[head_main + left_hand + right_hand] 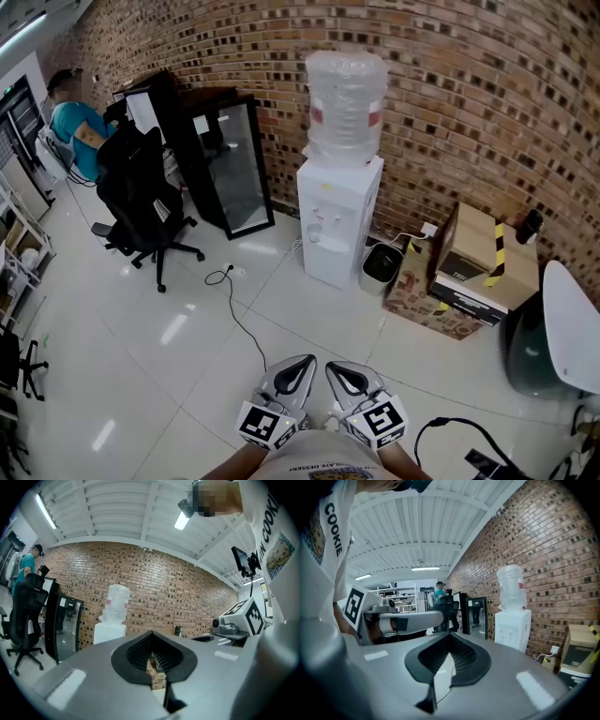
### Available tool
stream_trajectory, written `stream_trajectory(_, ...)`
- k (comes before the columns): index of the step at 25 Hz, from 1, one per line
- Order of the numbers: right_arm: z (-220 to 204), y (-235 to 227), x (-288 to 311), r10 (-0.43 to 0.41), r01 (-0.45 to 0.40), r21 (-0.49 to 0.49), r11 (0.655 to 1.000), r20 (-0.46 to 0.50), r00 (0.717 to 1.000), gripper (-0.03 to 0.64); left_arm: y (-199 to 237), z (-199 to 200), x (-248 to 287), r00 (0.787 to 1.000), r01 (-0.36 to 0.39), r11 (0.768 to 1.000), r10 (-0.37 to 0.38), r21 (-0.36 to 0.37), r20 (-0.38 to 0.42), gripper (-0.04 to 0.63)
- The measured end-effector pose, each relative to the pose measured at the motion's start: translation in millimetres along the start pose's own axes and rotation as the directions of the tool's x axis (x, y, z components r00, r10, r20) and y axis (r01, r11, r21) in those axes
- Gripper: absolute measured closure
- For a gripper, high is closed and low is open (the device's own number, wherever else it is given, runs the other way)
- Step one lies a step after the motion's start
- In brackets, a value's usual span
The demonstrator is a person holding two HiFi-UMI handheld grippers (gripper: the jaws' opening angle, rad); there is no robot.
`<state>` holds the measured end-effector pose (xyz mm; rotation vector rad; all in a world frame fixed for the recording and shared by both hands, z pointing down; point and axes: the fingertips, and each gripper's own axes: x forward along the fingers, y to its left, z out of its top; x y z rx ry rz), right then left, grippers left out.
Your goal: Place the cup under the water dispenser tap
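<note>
The white water dispenser [337, 225] stands against the brick wall with a clear bottle [345, 105] on top. Its taps [317, 231] face the open floor. No cup shows in any view. My left gripper [302, 364] and right gripper [337, 369] are side by side at the bottom of the head view, well short of the dispenser, both pointing toward it. Both are shut with nothing between the jaws. The dispenser [110, 629] appears left of the left gripper [153, 653] in the left gripper view. In the right gripper view the dispenser [513, 626] is right of the right gripper [449, 651].
A black office chair [141, 202] and a black glass-door cabinet [230, 169] stand to the left. A black cable [236, 314] trails across the white floor. A small bin [382, 264], cardboard boxes [469, 272] and a white chair [572, 323] are on the right. A person in teal [75, 131] sits far left.
</note>
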<state>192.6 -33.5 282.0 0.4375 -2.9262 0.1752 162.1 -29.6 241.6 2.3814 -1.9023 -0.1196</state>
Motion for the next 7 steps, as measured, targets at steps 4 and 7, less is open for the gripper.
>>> stream_trajectory(4, 0.0, -0.1, 2.8, -0.001, 0.001, 0.006, 1.0, 0.0, 1.0, 0.611, 3.5, -2.1, -2.2, 1.0, -0.002, 1.0, 0.002, -0.001, -0.004, 0.604)
stream_trajectory(7, -2.2, 1.0, 5.2, -0.004, 0.004, 0.01, 1.0, -0.006, 1.0, 0.611, 7.0, -3.4, -5.6, 1.0, -0.004, 1.0, 0.004, -0.002, -0.004, 0.604)
